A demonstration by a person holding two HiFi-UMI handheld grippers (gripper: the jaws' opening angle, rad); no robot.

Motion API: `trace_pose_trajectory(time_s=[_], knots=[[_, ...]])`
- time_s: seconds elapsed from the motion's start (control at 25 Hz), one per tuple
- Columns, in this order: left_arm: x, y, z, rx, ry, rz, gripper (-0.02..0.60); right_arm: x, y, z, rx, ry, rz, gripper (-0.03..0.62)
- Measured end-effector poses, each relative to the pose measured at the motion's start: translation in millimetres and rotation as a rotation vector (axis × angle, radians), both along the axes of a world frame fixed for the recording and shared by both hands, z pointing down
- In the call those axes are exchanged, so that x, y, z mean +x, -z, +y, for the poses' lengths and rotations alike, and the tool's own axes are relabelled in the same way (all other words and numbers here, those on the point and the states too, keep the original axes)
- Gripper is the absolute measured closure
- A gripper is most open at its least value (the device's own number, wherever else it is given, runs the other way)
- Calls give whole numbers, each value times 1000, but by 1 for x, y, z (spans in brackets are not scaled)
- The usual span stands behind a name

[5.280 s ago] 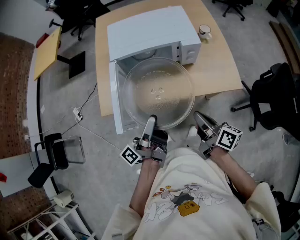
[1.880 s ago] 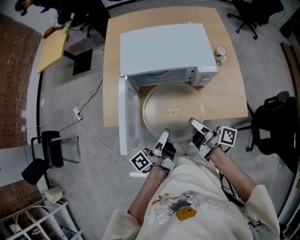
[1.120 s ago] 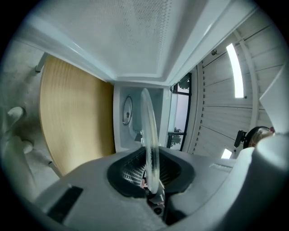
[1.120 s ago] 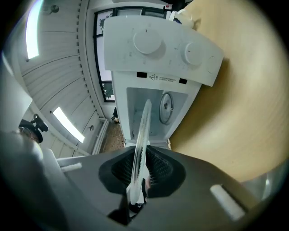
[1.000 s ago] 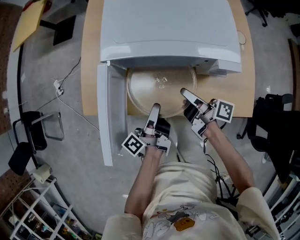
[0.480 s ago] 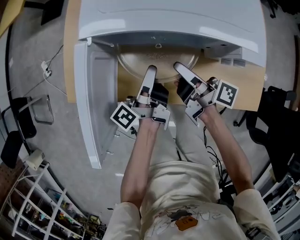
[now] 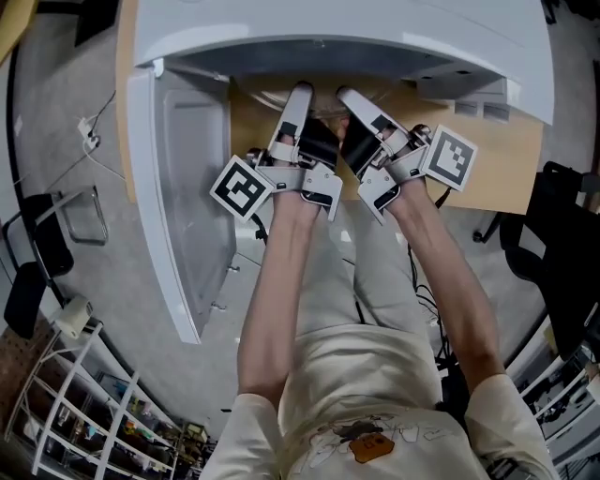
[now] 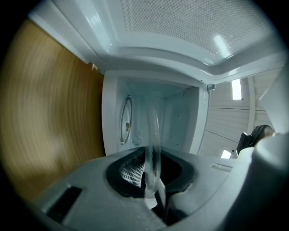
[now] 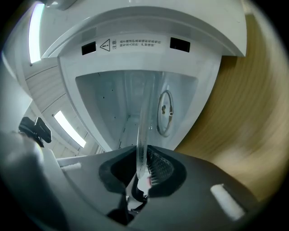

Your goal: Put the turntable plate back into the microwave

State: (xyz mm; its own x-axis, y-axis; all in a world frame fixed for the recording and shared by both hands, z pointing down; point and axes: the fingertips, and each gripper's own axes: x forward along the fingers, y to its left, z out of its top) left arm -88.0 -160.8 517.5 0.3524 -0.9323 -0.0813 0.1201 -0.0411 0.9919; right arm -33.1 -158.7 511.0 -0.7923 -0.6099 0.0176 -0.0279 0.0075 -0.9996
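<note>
- The left claw [image 7: 300,97] and right claw [image 7: 349,99] are reaching side by side into the open microwave [image 7: 337,28].
- The right claw's jaws are closing about the turntable plate [image 7: 267,96], which is showing only as a pale sliver under the microwave's top.
- The microwave's door [image 7: 183,206] is hanging open at the left.
- The desk [image 7: 511,169] is carrying the microwave.
- A black chair [image 7: 42,253] is standing well off to the left.

An office-like workroom; a white microwave [image 7: 337,26] sits on a plain wooden desk [image 7: 506,161]; a black office chair [image 7: 564,239] stands on the grey floor [image 7: 84,309]; wire shelving [image 7: 56,398] holds clutter; a loose cable [image 7: 89,133] trails nearby.
</note>
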Motion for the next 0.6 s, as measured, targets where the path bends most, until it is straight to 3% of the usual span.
trace_pose_trajectory(time_s=[0.24,0.6], knots=[[4,-6,-13,-67,-52,-14,518,1,-9,-7,-43,-58,-31,528],[4,-12,-16,-90,-51,-13,522,11,-15,-17,-54,-101,-47,532]])
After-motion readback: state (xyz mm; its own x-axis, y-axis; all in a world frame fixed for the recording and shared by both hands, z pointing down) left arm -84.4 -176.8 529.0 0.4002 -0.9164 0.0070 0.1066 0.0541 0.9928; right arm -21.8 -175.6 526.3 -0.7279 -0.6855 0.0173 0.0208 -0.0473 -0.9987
